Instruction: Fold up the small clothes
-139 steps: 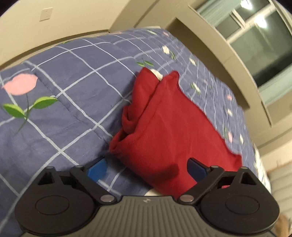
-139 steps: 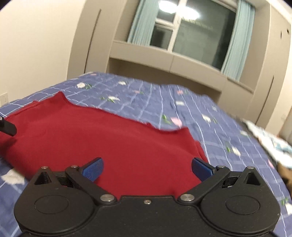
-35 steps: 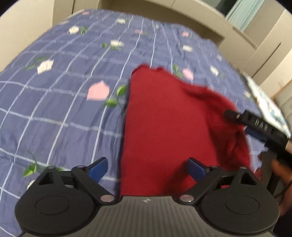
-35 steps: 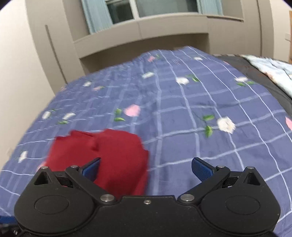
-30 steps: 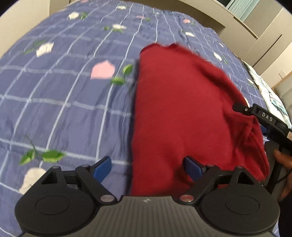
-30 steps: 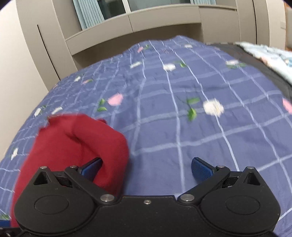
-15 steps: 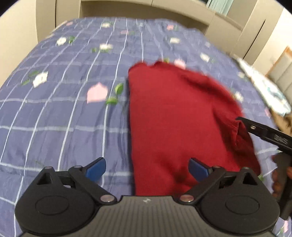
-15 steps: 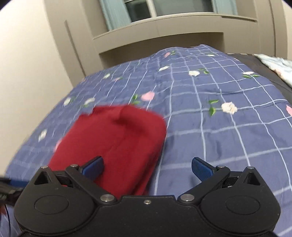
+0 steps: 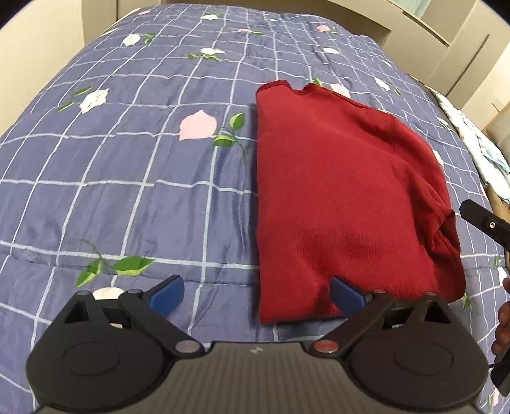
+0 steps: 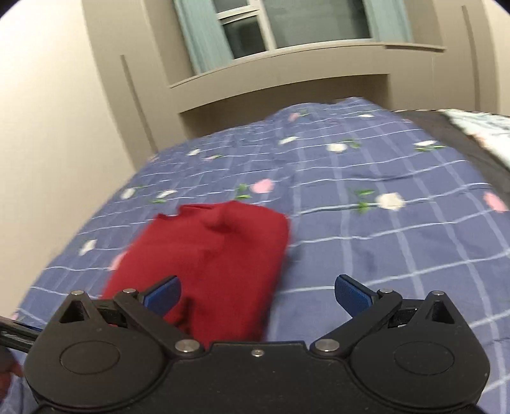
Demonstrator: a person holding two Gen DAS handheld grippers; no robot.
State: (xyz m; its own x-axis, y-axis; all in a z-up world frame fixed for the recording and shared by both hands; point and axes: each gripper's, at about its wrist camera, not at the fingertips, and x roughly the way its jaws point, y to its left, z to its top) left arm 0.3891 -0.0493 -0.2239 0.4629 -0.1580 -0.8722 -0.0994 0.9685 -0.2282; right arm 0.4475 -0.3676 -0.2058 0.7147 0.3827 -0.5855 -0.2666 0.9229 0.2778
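A red garment (image 9: 344,197) lies folded into a long block on the blue checked bedspread (image 9: 134,191), with a bulky fold along its right edge. My left gripper (image 9: 257,294) hovers over the garment's near left corner. Its jaws are opening, and the pads touch no cloth. In the right wrist view the red garment (image 10: 216,261) appears left of centre, and my right gripper (image 10: 258,294) stands open above its near end, nothing pinched. The right gripper's black finger (image 9: 484,223) shows at the right edge of the left wrist view, clear of the cloth.
The flowered bedspread (image 10: 398,242) stretches out around the garment. A cream wall (image 10: 47,143) runs along the left, and cabinets with a window (image 10: 287,28) stand at the far end. A pale patterned cloth (image 10: 478,127) lies at the right edge. A person's hand (image 9: 503,318) holds the right gripper.
The right gripper has drawn back from the garment's right edge and lifted, leaving the cloth lying folded. The left gripper's jaws have spread a little wider over the near corner.
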